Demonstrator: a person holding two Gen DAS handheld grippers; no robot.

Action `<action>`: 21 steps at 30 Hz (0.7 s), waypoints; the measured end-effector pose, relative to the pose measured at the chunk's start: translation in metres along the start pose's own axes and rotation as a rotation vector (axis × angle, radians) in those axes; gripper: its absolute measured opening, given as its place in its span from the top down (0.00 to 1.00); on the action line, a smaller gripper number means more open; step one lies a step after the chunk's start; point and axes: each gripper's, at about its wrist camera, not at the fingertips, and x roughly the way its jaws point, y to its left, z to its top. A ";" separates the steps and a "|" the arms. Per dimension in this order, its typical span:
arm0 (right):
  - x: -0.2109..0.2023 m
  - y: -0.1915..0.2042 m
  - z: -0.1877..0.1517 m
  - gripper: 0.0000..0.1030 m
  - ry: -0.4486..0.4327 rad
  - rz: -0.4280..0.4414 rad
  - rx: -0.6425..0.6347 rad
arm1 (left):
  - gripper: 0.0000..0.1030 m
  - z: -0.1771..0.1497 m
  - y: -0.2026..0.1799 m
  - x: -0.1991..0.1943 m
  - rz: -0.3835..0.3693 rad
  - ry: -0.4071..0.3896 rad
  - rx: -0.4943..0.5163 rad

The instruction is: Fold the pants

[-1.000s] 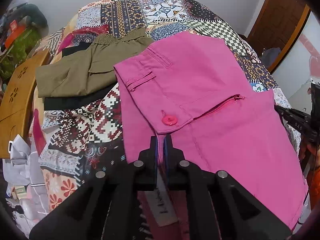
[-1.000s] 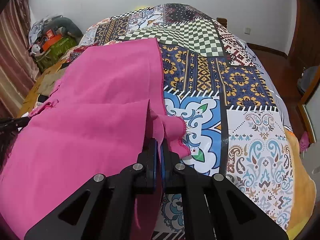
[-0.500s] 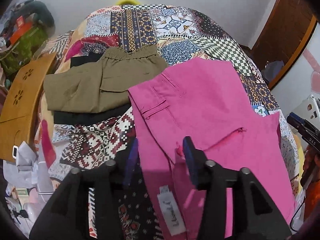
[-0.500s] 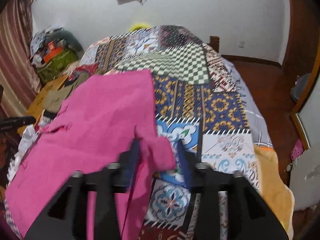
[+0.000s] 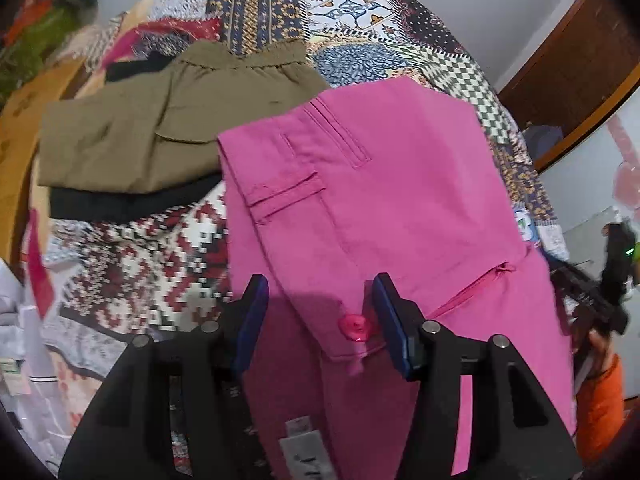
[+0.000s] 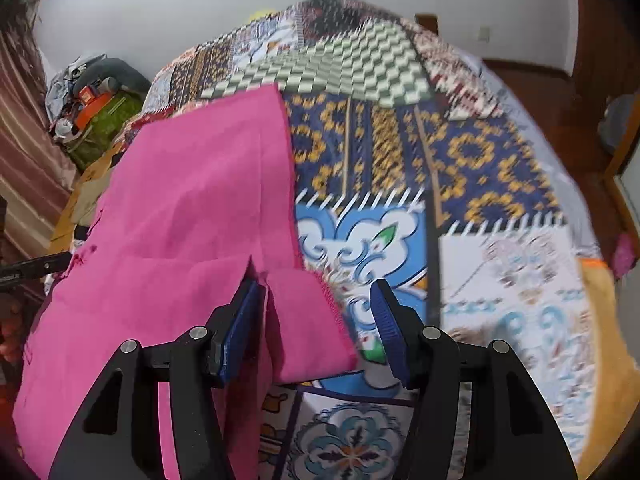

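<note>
On the patchwork bed the pink pants are lying folded; both the left hand-held gripper and right hand-held gripper have just been opening, released, fabric lying loose between their jaws.

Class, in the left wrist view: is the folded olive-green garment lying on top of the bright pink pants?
No: the folded olive-green garment lies beside the bright pink pants, on a black one.
</note>
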 end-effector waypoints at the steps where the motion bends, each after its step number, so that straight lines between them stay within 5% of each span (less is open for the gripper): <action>1: 0.004 0.000 -0.002 0.48 0.012 0.013 0.003 | 0.49 0.000 0.001 0.002 -0.028 0.010 -0.013; 4: 0.007 -0.002 -0.005 0.49 0.015 0.046 0.014 | 0.61 -0.001 -0.003 0.004 -0.054 0.003 -0.010; 9: 0.007 -0.008 -0.007 0.66 0.032 0.127 0.054 | 0.77 -0.002 -0.011 -0.001 -0.004 -0.027 0.015; 11: 0.006 -0.004 -0.007 0.83 0.022 0.122 0.035 | 0.89 -0.001 -0.011 -0.002 0.045 -0.036 0.022; 14: 0.005 0.006 -0.006 0.92 0.013 0.106 0.001 | 0.91 -0.001 -0.010 -0.006 0.066 -0.053 0.024; 21: -0.004 0.022 -0.003 0.94 -0.054 0.005 -0.112 | 0.91 0.000 -0.012 -0.012 0.180 -0.103 0.057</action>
